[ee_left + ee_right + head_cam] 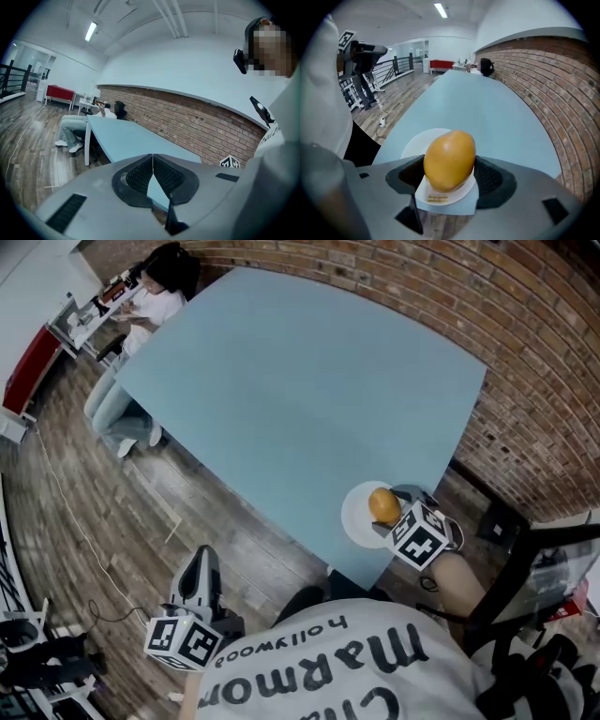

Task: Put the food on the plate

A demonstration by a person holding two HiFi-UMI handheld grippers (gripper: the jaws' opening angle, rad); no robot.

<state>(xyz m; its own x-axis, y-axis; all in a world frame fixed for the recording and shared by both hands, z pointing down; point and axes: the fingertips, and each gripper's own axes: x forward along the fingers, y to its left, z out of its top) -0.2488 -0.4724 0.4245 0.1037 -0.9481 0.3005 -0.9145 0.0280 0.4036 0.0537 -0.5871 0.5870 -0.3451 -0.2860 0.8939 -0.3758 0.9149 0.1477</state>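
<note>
A yellow-orange, egg-shaped food item (382, 504) sits between the jaws of my right gripper (389, 517), just over a white plate (356, 521) at the near right corner of the light blue table (300, 399). In the right gripper view the pads press both sides of the food (449, 159), and the plate (417, 143) lies under and ahead of it; the right gripper (449, 176) is shut on it. My left gripper (201, 568) hangs off the table over the wooden floor, its jaws shut and empty (153, 173).
A person (155, 296) sits at the table's far left corner. A brick wall (525, 362) runs along the table's far and right sides. A dark stand (525, 549) is at the right, and a red cabinet (28, 367) at far left.
</note>
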